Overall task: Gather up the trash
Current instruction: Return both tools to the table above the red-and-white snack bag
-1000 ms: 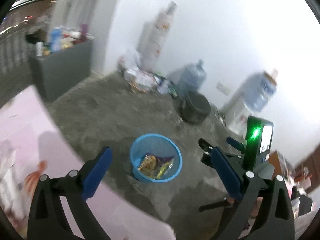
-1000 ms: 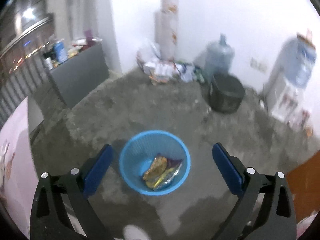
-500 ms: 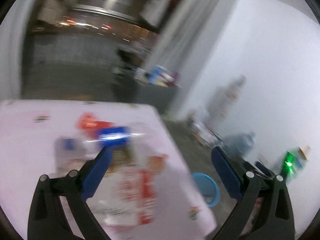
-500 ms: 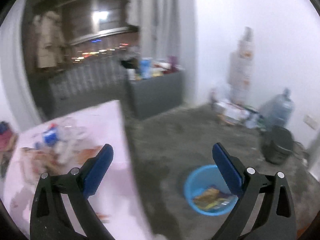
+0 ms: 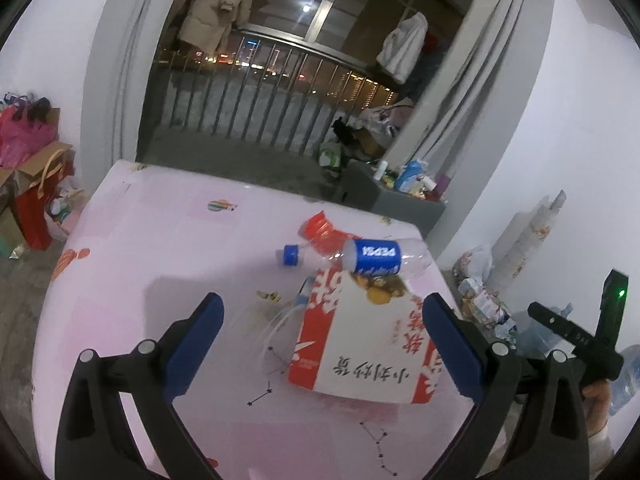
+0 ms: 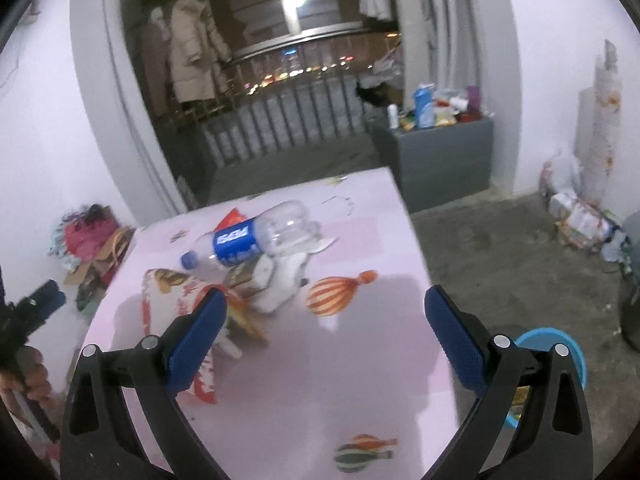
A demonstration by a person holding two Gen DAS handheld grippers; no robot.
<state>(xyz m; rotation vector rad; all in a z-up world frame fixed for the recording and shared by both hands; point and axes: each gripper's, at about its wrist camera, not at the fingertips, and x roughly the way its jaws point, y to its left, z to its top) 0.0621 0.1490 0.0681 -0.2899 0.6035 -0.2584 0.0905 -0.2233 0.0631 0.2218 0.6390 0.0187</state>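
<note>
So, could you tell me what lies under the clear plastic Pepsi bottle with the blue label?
The clear plastic Pepsi bottle rests across the far edge of a red-and-white printed carton and a red wrapper. What the bottle covers is hidden.

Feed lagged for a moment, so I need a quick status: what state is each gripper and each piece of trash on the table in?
Left gripper: open, empty, above the table.
Right gripper: open, empty.
Pepsi bottle: capped, lying on its side.
Red-and-white box: lying flat, partly under the bottle.
Blue basket: on the floor beside the table.

Pink balloon-print tablecloth [image 5: 160,248] — blue-labelled bottle [image 5: 372,256].
</note>
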